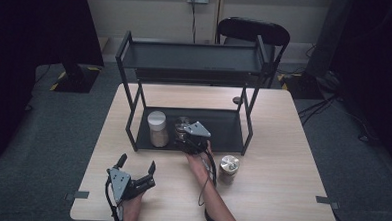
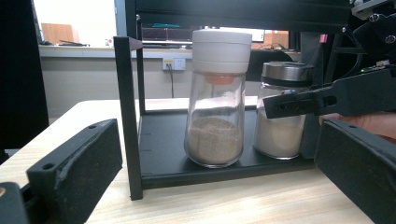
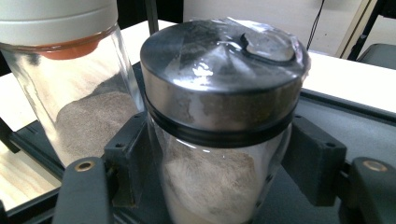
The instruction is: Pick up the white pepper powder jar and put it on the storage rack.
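Gripping: the right gripper point(image 1: 187, 131) has its two black jaws pressed on the glass body of the steel-lid jar point(image 3: 224, 88), one pad on each side, just under the lid.
Held jar: it stands upright on the lower shelf of the black rack point(image 1: 233, 132), with pale powder inside; clear film covers its metal lid.
Right hand point(image 1: 199, 163): it comes from the near side of the table, with the forearm lying over the wood and a cable along it.
Neighbour jar: the white-lid jar point(image 1: 157, 128) stands just beside the held one on the same shelf, holding brown powder; in the left gripper view a small gap shows between the two.
Left gripper point(image 1: 137, 164): its jaws stand wide apart with nothing between them; it rests low at the near left part of the table point(image 1: 280, 194), pointing toward the rack.
Third jar: a gold-lid jar point(image 1: 229, 168) stands on the table outside the rack, near the right forearm.
Upper shelf: it is bare.
Behind the table: a dark chair point(image 1: 253, 31) stands close to the far edge.
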